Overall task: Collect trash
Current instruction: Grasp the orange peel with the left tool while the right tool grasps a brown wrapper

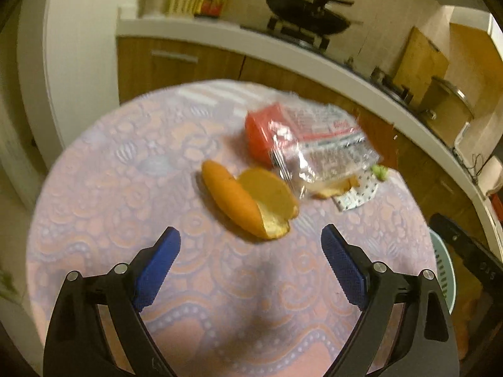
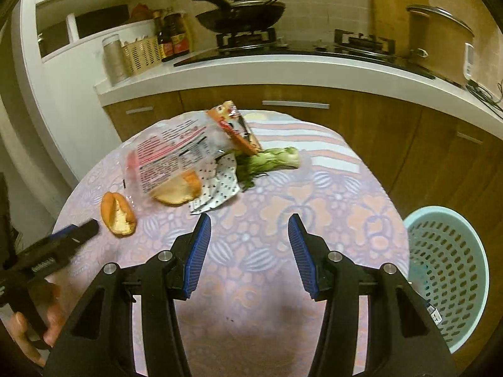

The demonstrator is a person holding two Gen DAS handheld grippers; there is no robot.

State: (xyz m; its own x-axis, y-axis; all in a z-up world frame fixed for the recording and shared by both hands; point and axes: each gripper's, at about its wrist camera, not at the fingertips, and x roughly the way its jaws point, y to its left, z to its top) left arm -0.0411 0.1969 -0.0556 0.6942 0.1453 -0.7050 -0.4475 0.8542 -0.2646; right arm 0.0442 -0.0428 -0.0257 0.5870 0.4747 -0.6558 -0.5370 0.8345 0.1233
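Nothing looks collected yet. The left gripper [image 1: 250, 240] is spread wide and empty; an orange peel [image 1: 248, 202] lies just ahead of it. The right gripper [image 2: 249, 229] is half open, empty; wrappers [image 2: 176, 154] and a vegetable stalk [image 2: 270, 158] lie ahead, the basket [image 2: 446, 270] to its right. The patterned tabletop [image 2: 330, 207] stands before a kitchen counter [image 2: 283, 72].

Print covers the clear plastic wrapper [image 2: 169, 157] at centre left of the right wrist view, and the bottle labels [image 2: 176, 44] at upper left, but none is legible.
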